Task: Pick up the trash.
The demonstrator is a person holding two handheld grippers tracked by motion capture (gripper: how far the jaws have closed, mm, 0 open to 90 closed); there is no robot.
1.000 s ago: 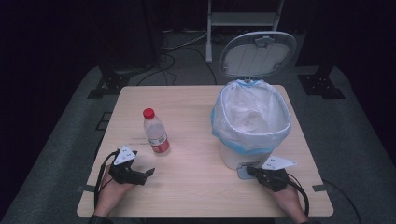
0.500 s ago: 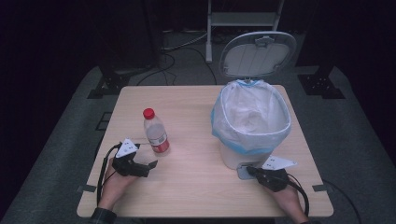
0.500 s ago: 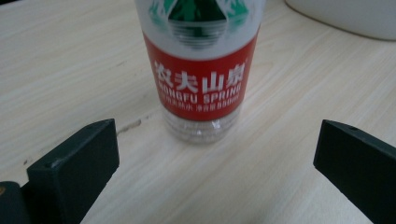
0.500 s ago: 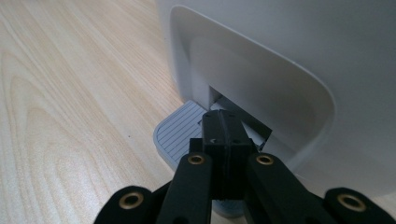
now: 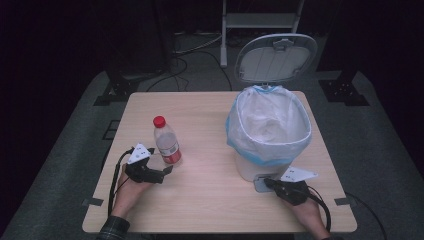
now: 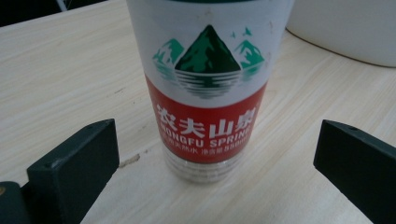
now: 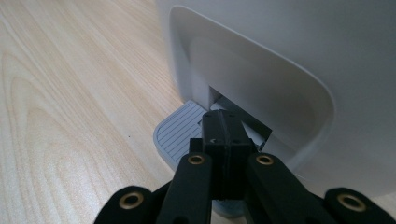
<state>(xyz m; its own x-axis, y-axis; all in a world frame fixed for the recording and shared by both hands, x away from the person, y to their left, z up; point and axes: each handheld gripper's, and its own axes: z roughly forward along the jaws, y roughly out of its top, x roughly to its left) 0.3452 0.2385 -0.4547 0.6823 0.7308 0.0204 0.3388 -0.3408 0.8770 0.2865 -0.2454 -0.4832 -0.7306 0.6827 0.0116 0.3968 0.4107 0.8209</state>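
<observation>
Change: left gripper (image 5: 167, 170) has slid across the table toward the water bottle (image 5: 167, 141) since a second ago; approach nearly done, grasp next by my reading
Left gripper: jaws spread wide, bottle's base (image 6: 205, 158) between them, untouched
Right gripper (image 5: 270, 183): jaws closed, empty, pressing the pedal (image 7: 180, 133) of the pedal bin (image 5: 270, 135); lid (image 5: 276, 58) raised
Bottle: upright, left of the bin, well apart

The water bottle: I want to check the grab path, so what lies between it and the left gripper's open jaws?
Nothing but bare table. In the left gripper view the water bottle stands between the left gripper's open jaws, untouched.
</observation>
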